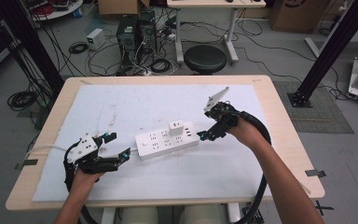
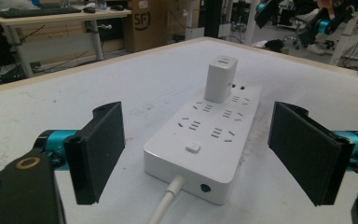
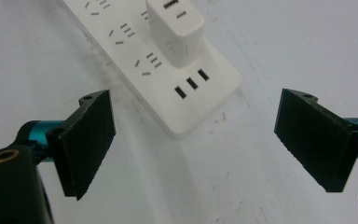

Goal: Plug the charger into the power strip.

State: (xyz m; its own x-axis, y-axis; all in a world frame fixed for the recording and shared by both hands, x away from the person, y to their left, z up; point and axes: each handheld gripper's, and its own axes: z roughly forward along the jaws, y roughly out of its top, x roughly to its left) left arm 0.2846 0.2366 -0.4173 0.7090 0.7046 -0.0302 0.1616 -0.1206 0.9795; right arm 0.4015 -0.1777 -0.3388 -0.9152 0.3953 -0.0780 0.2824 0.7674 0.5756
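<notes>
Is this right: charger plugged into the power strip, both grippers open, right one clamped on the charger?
Not quite. The right gripper is not clamped on the charger; the right gripper view shows its jaws wide apart, short of the power strip. The rest holds: charger plugged in, left gripper open.

grey floor [image 1: 279,51], black stool [image 1: 205,58], cables [image 1: 23,99]

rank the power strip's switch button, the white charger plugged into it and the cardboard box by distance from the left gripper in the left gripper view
From the left gripper:
1. Switch button, on the power strip's near end, between the open jaws.
2. White charger, upright toward the strip's far end.
3. Cardboard box, beyond the table's far edge, on the floor.
</notes>
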